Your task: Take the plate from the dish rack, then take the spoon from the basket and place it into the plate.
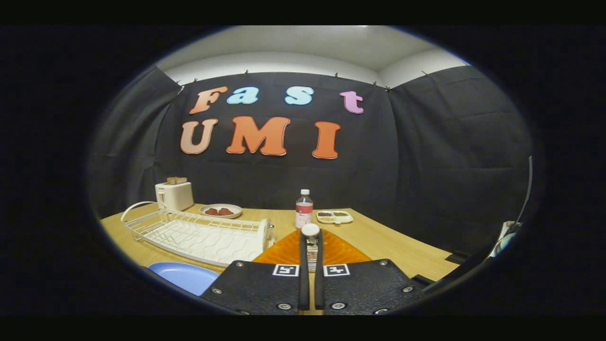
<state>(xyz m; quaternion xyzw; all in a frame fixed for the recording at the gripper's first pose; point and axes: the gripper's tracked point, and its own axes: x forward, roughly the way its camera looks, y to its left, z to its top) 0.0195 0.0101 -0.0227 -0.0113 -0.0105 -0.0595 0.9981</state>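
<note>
It was a staged recording booth dressed as a kitchen: black cloth walls (426, 156) pinned up under a plain white ceiling (303, 45), enclosing a wooden table (397, 246). A toaster (174, 195) stood at ten o'clock, a white dish rack (199, 234) nearer.

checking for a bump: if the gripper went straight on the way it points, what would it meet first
Probably the water bottle, standing on the table just ahead of the fingers. The gripper is shut on the spoon above the orange basket. Depth is unclear.
</note>
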